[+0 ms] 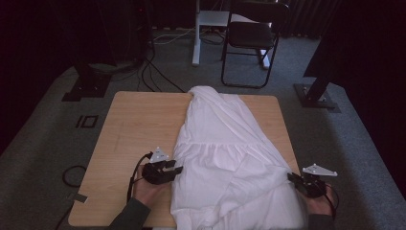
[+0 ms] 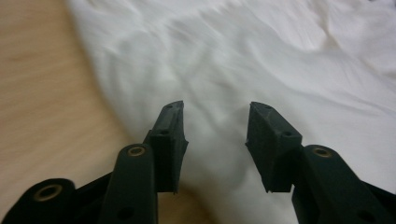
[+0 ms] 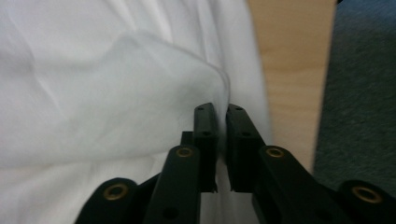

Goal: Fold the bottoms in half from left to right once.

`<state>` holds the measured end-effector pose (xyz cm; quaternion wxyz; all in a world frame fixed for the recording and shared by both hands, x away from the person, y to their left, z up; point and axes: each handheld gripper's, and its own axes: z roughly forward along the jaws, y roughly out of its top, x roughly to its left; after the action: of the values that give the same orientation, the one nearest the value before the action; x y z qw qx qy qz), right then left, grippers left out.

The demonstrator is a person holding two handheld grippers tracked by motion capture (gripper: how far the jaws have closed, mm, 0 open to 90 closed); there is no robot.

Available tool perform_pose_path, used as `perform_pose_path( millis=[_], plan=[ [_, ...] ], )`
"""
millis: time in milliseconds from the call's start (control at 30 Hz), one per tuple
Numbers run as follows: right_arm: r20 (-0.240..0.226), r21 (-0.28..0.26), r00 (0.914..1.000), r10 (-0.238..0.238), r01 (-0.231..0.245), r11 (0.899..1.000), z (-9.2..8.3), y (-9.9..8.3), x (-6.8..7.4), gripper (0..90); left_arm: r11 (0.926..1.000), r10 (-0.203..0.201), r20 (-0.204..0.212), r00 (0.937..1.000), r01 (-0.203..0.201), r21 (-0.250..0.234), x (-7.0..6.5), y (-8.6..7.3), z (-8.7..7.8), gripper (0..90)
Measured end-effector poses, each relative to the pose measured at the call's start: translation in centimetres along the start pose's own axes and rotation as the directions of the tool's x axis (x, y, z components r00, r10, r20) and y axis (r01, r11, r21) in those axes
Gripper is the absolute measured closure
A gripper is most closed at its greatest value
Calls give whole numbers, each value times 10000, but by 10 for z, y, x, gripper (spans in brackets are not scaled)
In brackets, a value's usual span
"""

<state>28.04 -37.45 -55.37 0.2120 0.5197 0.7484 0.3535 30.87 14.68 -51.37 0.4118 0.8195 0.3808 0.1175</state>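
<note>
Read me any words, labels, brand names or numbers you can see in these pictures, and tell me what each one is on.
There are none to read.
The white garment and the wooden table carry no print or label.
The grey plate on each hand-held gripper, left and right, has only tiny dark specks, too small to read.

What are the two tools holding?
The right tool pinches the white dress at a fold on its right edge. The left tool is open over it, holding nothing.

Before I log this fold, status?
Left gripper open over white dress. Right gripper shut on dress edge. Table left side bare.
</note>
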Motion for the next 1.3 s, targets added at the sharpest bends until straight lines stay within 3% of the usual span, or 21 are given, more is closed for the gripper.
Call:
perform_pose_path(
  millis=[133, 167, 367, 433, 600, 733, 767, 800, 833, 867, 900, 933, 967, 1000, 1033, 1100, 1167, 1200, 1233, 1267, 1300],
  plan=[
    [17, 277, 10000, 24, -25, 9996, 7, -3, 1, 814, 9996, 195, 220, 9996, -199, 185, -8, -3, 10, 523],
    [54, 388, 10000, -42, 40, 9992, 8, -2, 2, 814, 9956, 584, 4, 9983, -583, 736, -14, -8, 27, 530],
    [-58, 368, 9996, 276, -274, 9989, 14, 1, 5, 823, 9839, 1270, -821, 9885, -1150, 1366, -22, -13, 47, 870],
    [-78, 414, 9996, 283, -279, 9988, 18, 5, 7, 824, 9795, 1623, -1226, 9791, -1448, 1403, -19, -10, 49, 881],
    [-139, 361, 9997, 203, -198, 9992, 30, 14, 16, 825, 9821, 1412, -1793, 9736, -1148, 1496, 5, -3, 51, 886],
    [-158, 504, 9999, -45, 53, 9987, 48, 33, 32, 830, 9858, 910, -3019, 9490, -429, 1624, 54, 8, 50, 887],
    [-158, 504, 9999, -45, 53, 9987, 48, 33, 32, 830, 9858, 910, -3019, 9490, -429, 1624, 54, 8, 50, 888],
    [-268, 512, 9996, -38, 52, 9987, 52, 37, 35, 830, 9837, 884, -3321, 9391, -300, 1772, 67, 13, 51, 888],
    [-689, 485, 9976, -1, 35, 9988, 64, 47, 44, 830, 9787, 993, -3777, 9206, -217, 2043, 81, 20, 53, 890],
    [-689, 485, 9976, -1, 35, 9988, 64, 47, 44, 830, 9787, 993, -3777, 9206, -217, 2043, 81, 20, 53, 890],
    [-848, 539, 9959, -308, 355, 9979, 76, 58, 57, 830, 9743, 1072, -4172, 9025, -118, 2249, 97, 28, 57, 890],
    [-848, 539, 9959, -308, 355, 9979, 76, 58, 57, 830, 9743, 1072, -4172, 9025, -118, 2249, 97, 28, 57, 890],
    [-933, 561, 9944, -493, 546, 9969, 86, 67, 64, 829, 9718, 992, -4519, 8865, 114, 2357, 113, 35, 60, 890],
    [-933, 561, 9944, -493, 546, 9969, 86, 67, 64, 829, 9718, 992, -4519, 8865, 114, 2357, 113, 35, 60, 890],
    [-1055, 503, 9936, -400, 455, 9977, 96, 76, 68, 830, 9732, 510, -4732, 8795, 627, 2213, 128, 40, 62, 889],
    [-1048, 393, 9943, -196, 239, 9989, 104, 82, 65, 835, 9740, 346, -4762, 8787, 771, 2129, 132, 41, 61, 885],
    [-972, 337, 9953, -46, 79, 9994, 107, 84, 60, 837, 9775, -75, -4498, 8931, 1014, 1850, 137, 39, 57, 856],
    [-972, 337, 9953, -46, 79, 9994, 107, 84, 60, 837, 9775, -75, -4498, 8931, 1014, 1850, 137, 39, 57, 813],
    [-919, 506, 9955, 228, -182, 9986, 106, 86, 54, 823, 9813, -68, -4227, 9062, 873, 1714, 133, 34, 51, 744],
    [-919, 506, 9955, 228, -182, 9986, 106, 86, 54, 823, 9813, -68, -4227, 9062, 873, 1714, 133, 34, 51, 716],
    [-684, 766, 9976, 56, -4, 9971, 102, 88, 54, 686, 9857, -151, -4091, 9124, 822, 1469, 129, 30, 42, 684]
  ],
)
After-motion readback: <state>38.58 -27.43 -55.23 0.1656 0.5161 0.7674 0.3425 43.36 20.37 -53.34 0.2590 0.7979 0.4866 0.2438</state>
